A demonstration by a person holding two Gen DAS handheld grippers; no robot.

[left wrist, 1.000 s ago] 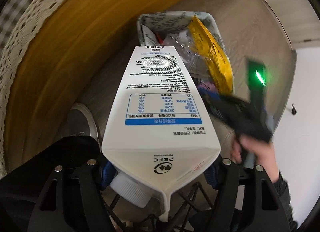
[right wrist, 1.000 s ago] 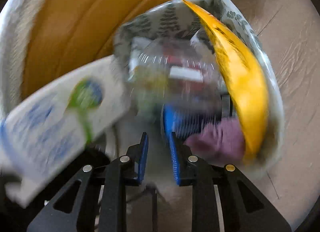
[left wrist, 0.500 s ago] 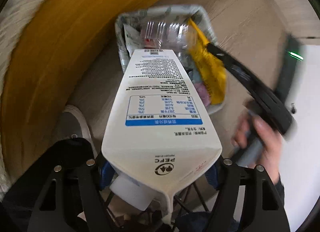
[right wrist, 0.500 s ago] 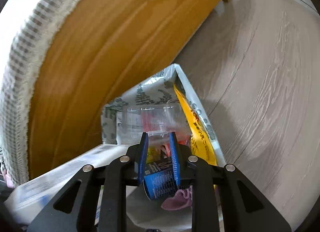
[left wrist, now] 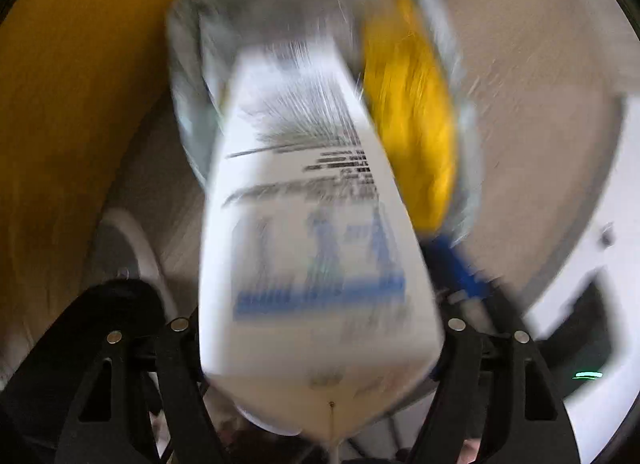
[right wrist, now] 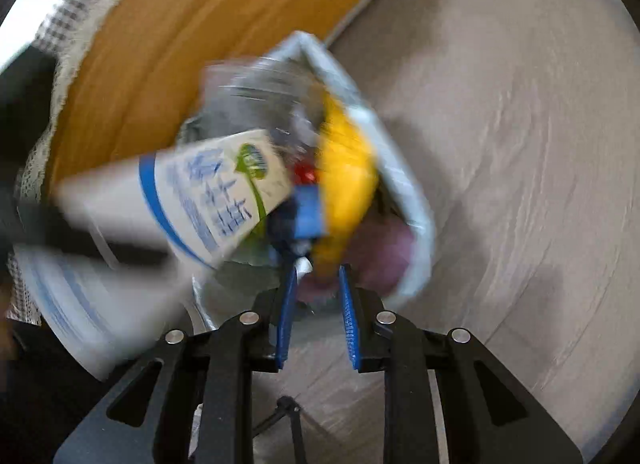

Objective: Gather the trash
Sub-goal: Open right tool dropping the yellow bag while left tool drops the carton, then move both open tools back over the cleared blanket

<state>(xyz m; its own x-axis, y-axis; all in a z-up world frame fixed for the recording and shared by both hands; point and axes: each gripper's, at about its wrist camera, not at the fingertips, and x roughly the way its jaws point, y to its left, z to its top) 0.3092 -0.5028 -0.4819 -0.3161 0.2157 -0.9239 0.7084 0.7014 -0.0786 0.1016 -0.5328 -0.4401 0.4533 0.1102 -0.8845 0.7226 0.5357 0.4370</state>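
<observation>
The left hand-held gripper (left wrist: 320, 344) pinches a white milk carton (left wrist: 316, 224) by its gabled top, jaws spread wide against its sides. The carton's long axis runs toward twelve o'clock in the left wrist view, its base pointing into the patterned trash bag (left wrist: 192, 76) on the floor, beside a yellow wrapper (left wrist: 416, 152) at one o'clock. The right hand-held gripper (right wrist: 318, 316) hangs at the bag's near rim, jaws narrowly parted with nothing between them. The left is placed to drop the carton in.
</observation>
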